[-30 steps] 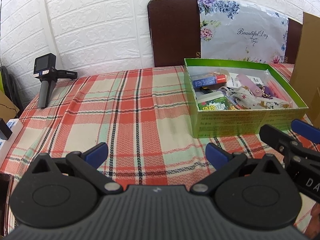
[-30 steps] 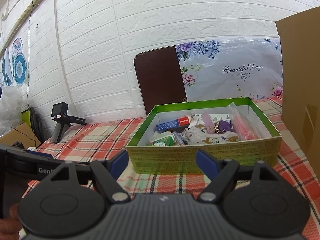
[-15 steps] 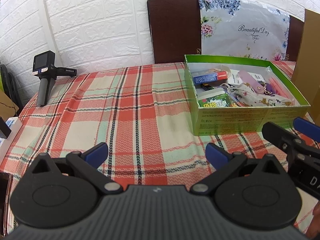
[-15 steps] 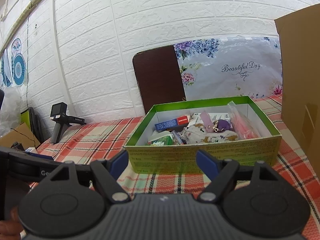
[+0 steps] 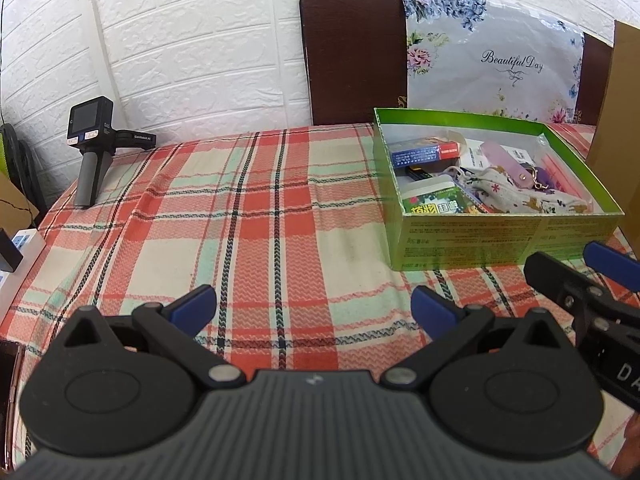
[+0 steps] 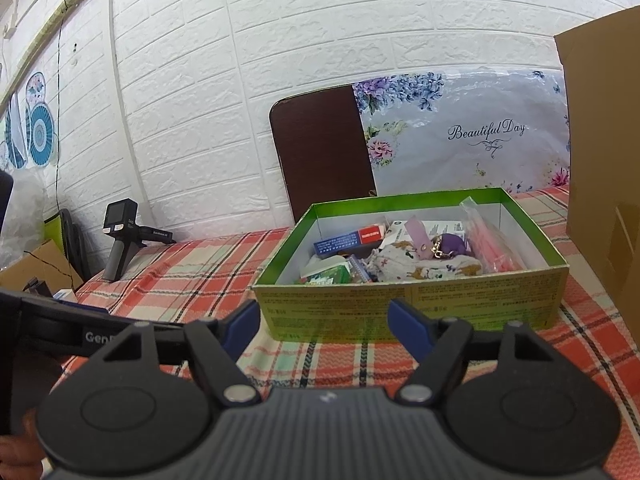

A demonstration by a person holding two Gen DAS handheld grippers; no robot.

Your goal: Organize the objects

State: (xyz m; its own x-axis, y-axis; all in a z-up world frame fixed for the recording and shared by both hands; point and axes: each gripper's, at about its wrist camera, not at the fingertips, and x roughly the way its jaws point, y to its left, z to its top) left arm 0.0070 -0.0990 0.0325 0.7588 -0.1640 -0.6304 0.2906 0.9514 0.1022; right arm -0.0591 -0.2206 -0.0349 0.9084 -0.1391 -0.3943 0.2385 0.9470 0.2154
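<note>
An open green box [image 5: 500, 236] [image 6: 412, 300] stands on the plaid tablecloth [image 5: 248, 220], at the right. It holds several small things: a blue and red carton [image 5: 424, 152], a green packet [image 5: 436, 204], a floral cloth pouch [image 5: 516, 192], a purple key holder [image 6: 452, 244] and a pink plastic bag [image 6: 492, 240]. My left gripper [image 5: 312, 304] is open and empty over bare cloth, left of the box. My right gripper [image 6: 324, 320] is open and empty just in front of the box's near wall; it also shows in the left wrist view [image 5: 592, 276].
A black handheld camera on a grip [image 5: 90, 148] stands at the table's far left corner. A dark board [image 5: 352, 56] and a floral bag [image 5: 492, 64] lean on the white brick wall. A cardboard box [image 6: 600, 160] stands at the right. A white power strip [image 5: 20, 248] lies left.
Both grippers stay open and have barely shifted. The left wrist view has tilted slightly down, so the box sits a little lower in it.
</note>
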